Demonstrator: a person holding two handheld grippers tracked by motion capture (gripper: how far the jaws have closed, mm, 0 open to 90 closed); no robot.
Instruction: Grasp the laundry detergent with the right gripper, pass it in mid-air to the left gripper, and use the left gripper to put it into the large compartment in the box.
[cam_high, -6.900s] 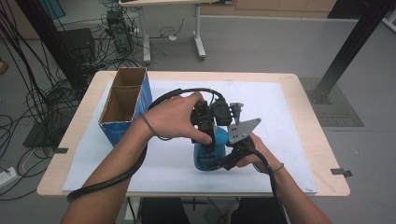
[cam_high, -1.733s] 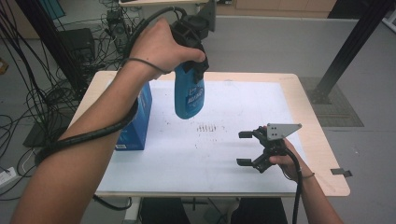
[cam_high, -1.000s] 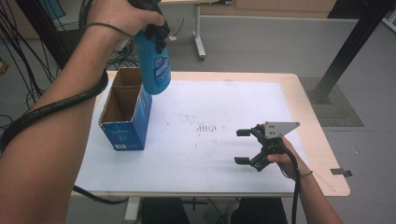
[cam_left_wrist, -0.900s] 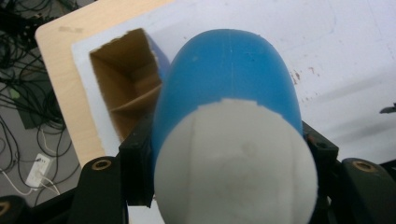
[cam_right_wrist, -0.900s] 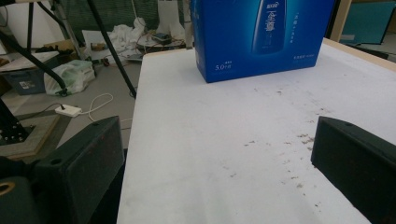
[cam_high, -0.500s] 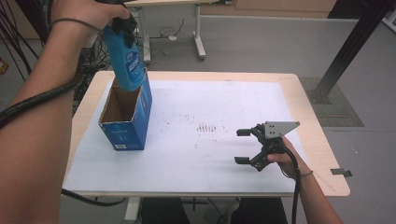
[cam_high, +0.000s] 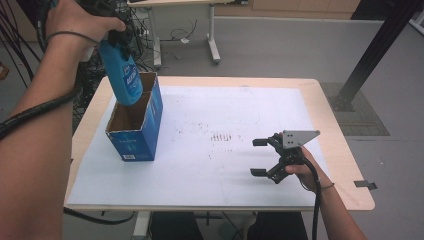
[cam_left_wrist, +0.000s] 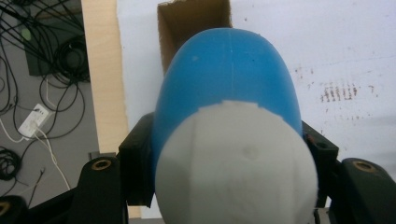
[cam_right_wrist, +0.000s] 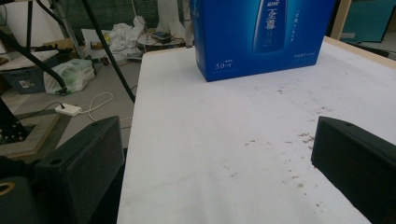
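A blue bottle (cam_high: 124, 72) with a white cap (cam_left_wrist: 236, 163) hangs bottom-down, its lower end at the mouth of an open blue cardboard box (cam_high: 135, 127) on the table's left side. My left gripper (cam_high: 116, 31) is shut on the bottle near the cap; in the left gripper view both black jaws press its sides (cam_left_wrist: 229, 77), and the box mouth (cam_left_wrist: 187, 18) lies beyond. My right gripper (cam_high: 259, 157) rests open on the white mat at the right, nothing between its jaws. The right gripper view shows the box's printed side (cam_right_wrist: 261, 32) ahead.
A white mat (cam_high: 210, 165) covers the wooden table (cam_high: 345, 155), with small brown marks (cam_high: 220, 136) at its middle. Cables (cam_left_wrist: 28, 56) lie on the floor left of the table. A table leg (cam_high: 212, 30) and a black post (cam_high: 375, 50) stand beyond the far edge.
The left gripper has carried the bottle to the left and down, from above the table's far left to the box mouth. The right gripper has stayed put, open.
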